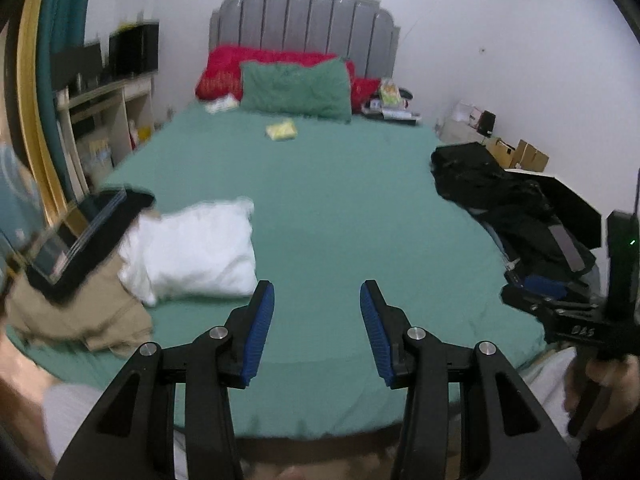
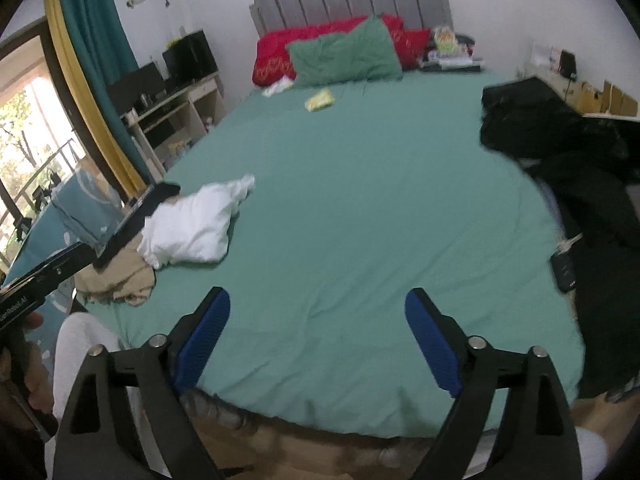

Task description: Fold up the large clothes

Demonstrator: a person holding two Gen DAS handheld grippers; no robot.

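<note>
Bed (image 1: pixel 340 208) with green sheet, grey headboard at the far end. Left gripper (image 1: pixel 317 322): jaws partly apart, nothing between the blue pads. Right gripper (image 2: pixel 318 338): jaws wide, likewise empty; both hang above the foot edge of the bed. White garment (image 1: pixel 192 252), crumpled, near the left edge toward the foot corner, touching a tan garment (image 1: pixel 84 316) beside it. Dark clothes pile (image 1: pixel 508 200) along the right edge, blurred, possibly several items. Green pillow (image 1: pixel 296 88) and red pillows (image 1: pixel 228 72) at the headboard.
</note>
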